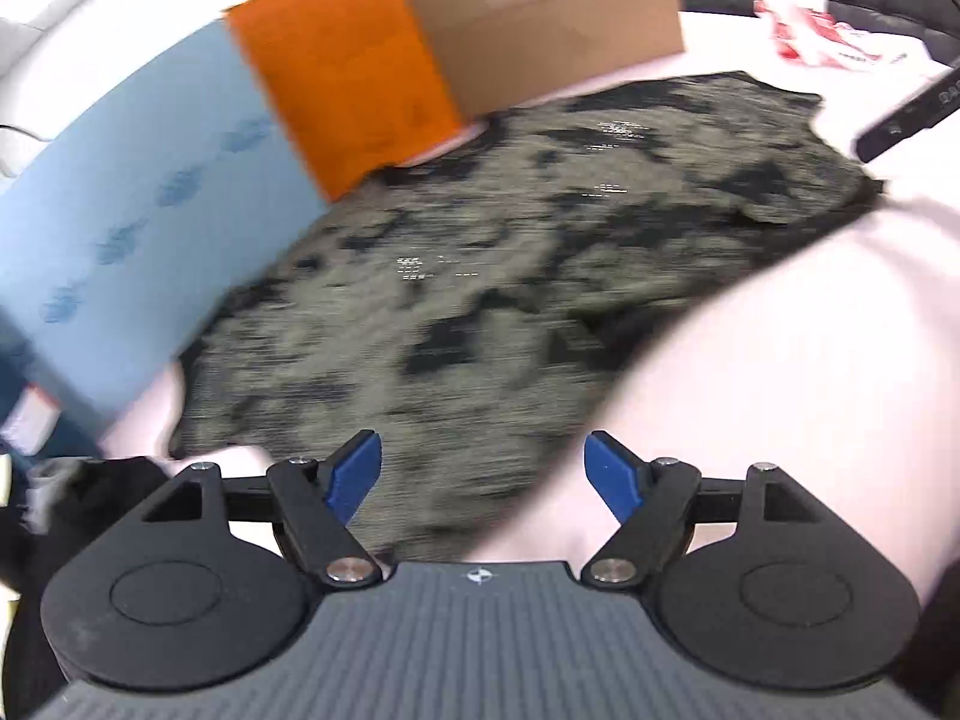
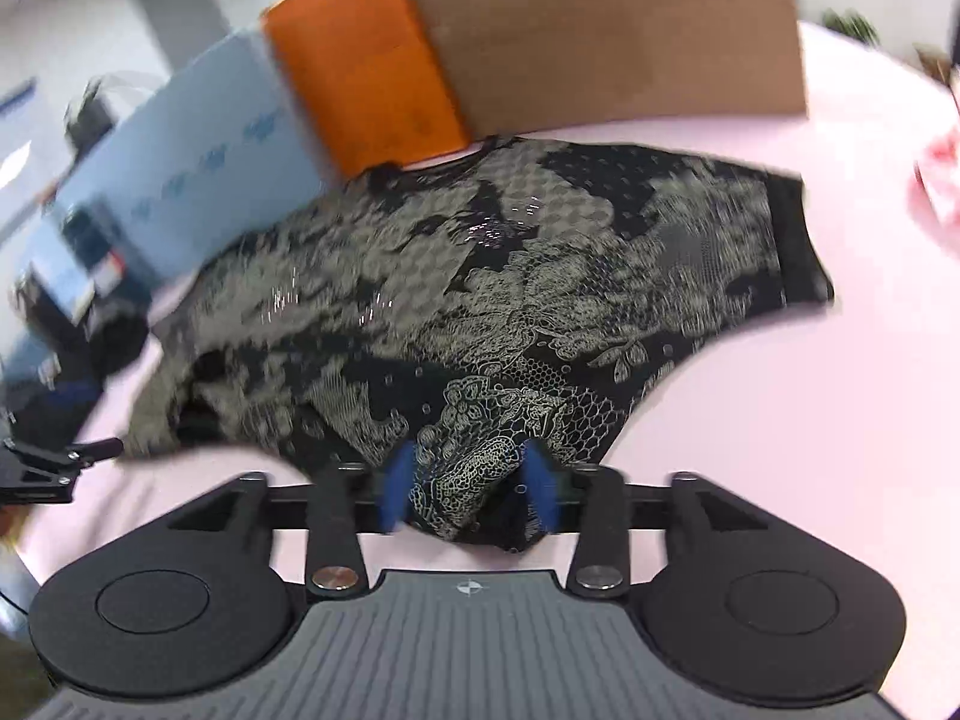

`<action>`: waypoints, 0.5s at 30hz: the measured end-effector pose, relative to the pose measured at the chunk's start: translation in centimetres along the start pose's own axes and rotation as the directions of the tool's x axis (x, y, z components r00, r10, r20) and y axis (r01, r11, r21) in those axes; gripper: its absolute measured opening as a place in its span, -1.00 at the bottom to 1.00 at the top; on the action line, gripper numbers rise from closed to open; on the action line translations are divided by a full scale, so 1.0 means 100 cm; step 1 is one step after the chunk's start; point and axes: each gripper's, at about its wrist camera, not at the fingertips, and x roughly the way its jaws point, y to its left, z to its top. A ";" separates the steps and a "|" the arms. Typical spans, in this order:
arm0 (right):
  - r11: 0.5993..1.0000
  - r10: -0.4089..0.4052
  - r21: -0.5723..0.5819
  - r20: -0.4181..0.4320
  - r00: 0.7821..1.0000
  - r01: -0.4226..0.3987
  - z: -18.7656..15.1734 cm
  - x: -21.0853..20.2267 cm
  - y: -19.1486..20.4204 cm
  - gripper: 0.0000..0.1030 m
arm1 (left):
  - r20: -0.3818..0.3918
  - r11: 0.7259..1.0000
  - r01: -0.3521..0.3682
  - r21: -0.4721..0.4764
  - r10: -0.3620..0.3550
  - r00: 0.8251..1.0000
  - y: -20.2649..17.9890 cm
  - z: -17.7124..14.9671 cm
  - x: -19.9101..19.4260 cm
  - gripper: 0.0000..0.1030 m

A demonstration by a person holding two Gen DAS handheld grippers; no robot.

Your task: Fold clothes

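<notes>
Nearest the lens, left claw spread wide over the near hem of the black-and-beige patterned shirt, blue fingertips well apart, nothing pinched between them. Blurred picture, so fine detail of the cloth lost here.

Left to right in that left wrist view: pale blue panel along the left side, then orange box face joined to a brown cardboard box, both standing on the pink desk at the shirt's far edge. Shirt spread flat across the middle of the desk, running from the near left towards the far right. Further right, a red-and-white cloth lying well apart from the shirt, and a dark bar poking in from the right edge; cannot tell what it is.

Over to the right wrist view: right claw half spread, blue fingertips flanking a bunched fold of the shirt's near hem. Cloth sitting between the tips, but motion blur on both, so cannot tell whether they press on it. Black clamp-like part at the far left edge, resting low by the desk. Behind the shirt, same blue panel, orange face and cardboard box, neckline of the shirt just beside the orange face. Sleeve end reaching out to the right, flat on the pink surface.
</notes>
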 end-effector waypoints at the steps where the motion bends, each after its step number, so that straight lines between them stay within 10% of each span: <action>1: 0.998 -0.016 -0.066 0.001 1.000 0.016 -0.002 0.000 0.006 -0.05 | -0.008 1.000 -0.003 -0.009 0.003 1.000 -0.008 0.004 0.008 0.41; 5: 0.943 -0.057 -0.327 0.016 0.998 0.060 -0.011 0.002 0.026 0.29 | -0.032 0.997 -0.074 0.023 0.074 0.997 -0.033 0.013 0.033 0.35; 9: 0.837 -0.060 -0.545 -0.009 0.998 0.045 -0.018 0.015 0.039 0.29 | -0.013 0.993 -0.096 0.065 0.097 0.995 -0.025 0.019 0.037 -0.86; 10: 0.811 -0.064 -0.584 -0.024 0.998 0.038 -0.018 0.021 0.041 0.21 | -0.007 0.991 -0.105 0.078 0.106 0.994 -0.020 0.021 0.038 -0.92; 12: 0.843 -0.055 -0.538 -0.052 0.997 0.018 -0.010 0.027 0.034 -0.91 | 0.027 0.988 -0.138 0.062 0.137 0.990 0.002 0.028 0.029 -0.92; 15: 0.928 -0.027 -0.371 -0.029 0.999 0.014 0.008 0.027 0.014 -0.90 | 0.047 0.976 -0.218 -0.019 0.218 0.975 0.047 0.039 0.015 -0.86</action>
